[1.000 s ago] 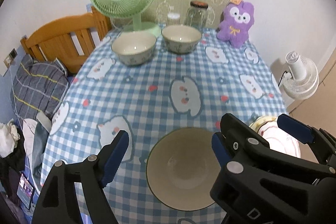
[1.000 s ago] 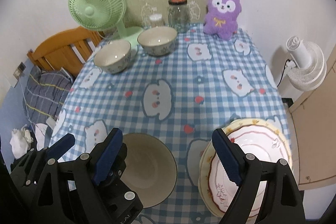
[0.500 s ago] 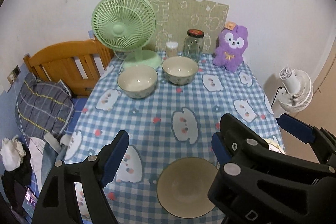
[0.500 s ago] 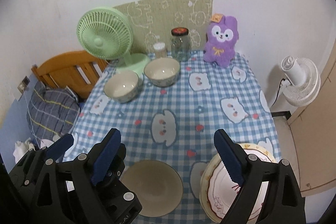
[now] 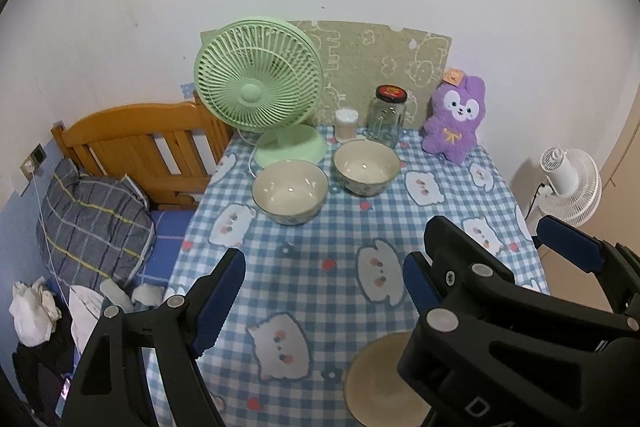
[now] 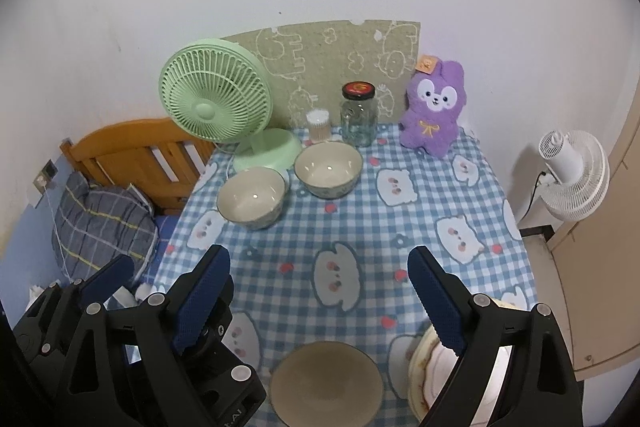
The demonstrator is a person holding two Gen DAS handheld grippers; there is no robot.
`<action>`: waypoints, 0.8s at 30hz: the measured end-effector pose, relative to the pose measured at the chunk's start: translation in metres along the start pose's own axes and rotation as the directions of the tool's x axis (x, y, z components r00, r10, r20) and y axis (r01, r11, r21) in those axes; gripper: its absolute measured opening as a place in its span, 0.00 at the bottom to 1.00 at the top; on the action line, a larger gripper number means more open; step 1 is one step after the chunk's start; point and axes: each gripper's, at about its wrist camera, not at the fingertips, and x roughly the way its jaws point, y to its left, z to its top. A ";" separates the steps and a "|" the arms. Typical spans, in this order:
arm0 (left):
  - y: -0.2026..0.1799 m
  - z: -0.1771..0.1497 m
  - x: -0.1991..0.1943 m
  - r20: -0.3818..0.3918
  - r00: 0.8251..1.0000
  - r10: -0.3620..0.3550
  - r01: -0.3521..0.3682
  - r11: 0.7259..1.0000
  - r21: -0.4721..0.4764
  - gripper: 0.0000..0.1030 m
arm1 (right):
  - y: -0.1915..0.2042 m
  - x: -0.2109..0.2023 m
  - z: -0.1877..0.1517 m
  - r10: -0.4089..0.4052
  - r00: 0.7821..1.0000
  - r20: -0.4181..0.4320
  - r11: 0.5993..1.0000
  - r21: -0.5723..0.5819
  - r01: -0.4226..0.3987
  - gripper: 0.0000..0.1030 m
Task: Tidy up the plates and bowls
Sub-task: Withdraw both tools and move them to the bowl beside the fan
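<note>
Three cream bowls stand on the blue checked tablecloth (image 5: 320, 251). Two sit side by side at the far end: the left bowl (image 5: 290, 191) (image 6: 252, 197) and the right bowl (image 5: 366, 167) (image 6: 328, 167). The third bowl (image 5: 380, 383) (image 6: 326, 383) is at the near edge, low in both views. A stack of floral plates (image 6: 424, 387) lies right of it, partly behind my right finger. My left gripper (image 5: 320, 291) and right gripper (image 6: 320, 303) hang side by side high above the near end, both open and empty.
At the back stand a green desk fan (image 5: 258, 95), a small swab pot (image 5: 346, 123), a glass jar (image 5: 386, 115) and a purple plush toy (image 5: 456, 119). A wooden bed headboard (image 5: 140, 143) and pillow (image 5: 92, 223) are left; a white floor fan (image 5: 572, 183) is right.
Both grippers have risen and drawn back from the table, so the near bowl and plates slid to the bottom of the views. Jaws stay wide; nothing was taken up.
</note>
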 end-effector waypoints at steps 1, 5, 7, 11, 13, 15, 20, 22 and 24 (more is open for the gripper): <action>0.005 0.003 0.001 0.001 1.000 -0.001 0.001 1.000 0.003 0.80 | 0.006 0.002 0.003 -0.003 1.000 0.000 1.000 0.000 0.003 0.90; 0.020 0.012 0.005 0.017 1.000 -0.002 0.001 1.000 0.019 0.80 | 0.023 0.008 0.012 -0.014 1.000 0.012 1.000 -0.005 0.014 0.90; 0.028 0.017 0.006 0.025 1.000 -0.009 0.008 1.000 0.025 0.80 | 0.032 0.010 0.018 -0.022 1.000 0.020 1.000 0.000 0.022 0.90; 0.044 0.028 0.012 0.031 0.999 -0.031 0.030 0.999 0.043 0.80 | 0.047 0.017 0.026 -0.043 0.999 0.027 0.999 0.017 0.043 0.90; 0.051 0.032 0.016 0.035 0.998 -0.044 0.042 0.997 0.059 0.80 | 0.054 0.020 0.029 -0.059 0.998 0.031 0.998 0.034 0.057 0.90; 0.056 0.035 0.021 0.037 0.998 -0.050 0.048 0.996 0.071 0.80 | 0.060 0.025 0.031 -0.077 0.996 0.034 0.996 0.044 0.075 0.92; 0.066 0.044 0.040 0.017 0.997 -0.077 0.075 0.992 0.101 0.80 | 0.068 0.042 0.037 -0.113 0.993 0.021 0.992 0.062 0.112 0.92; 0.068 0.048 0.045 0.014 0.996 -0.083 0.081 0.991 0.104 0.80 | 0.070 0.048 0.042 -0.121 0.992 0.020 0.991 0.065 0.120 0.92; 0.070 0.053 0.052 0.014 0.996 -0.090 0.088 0.991 0.101 0.80 | 0.072 0.054 0.046 -0.128 0.992 0.021 0.990 0.062 0.127 0.92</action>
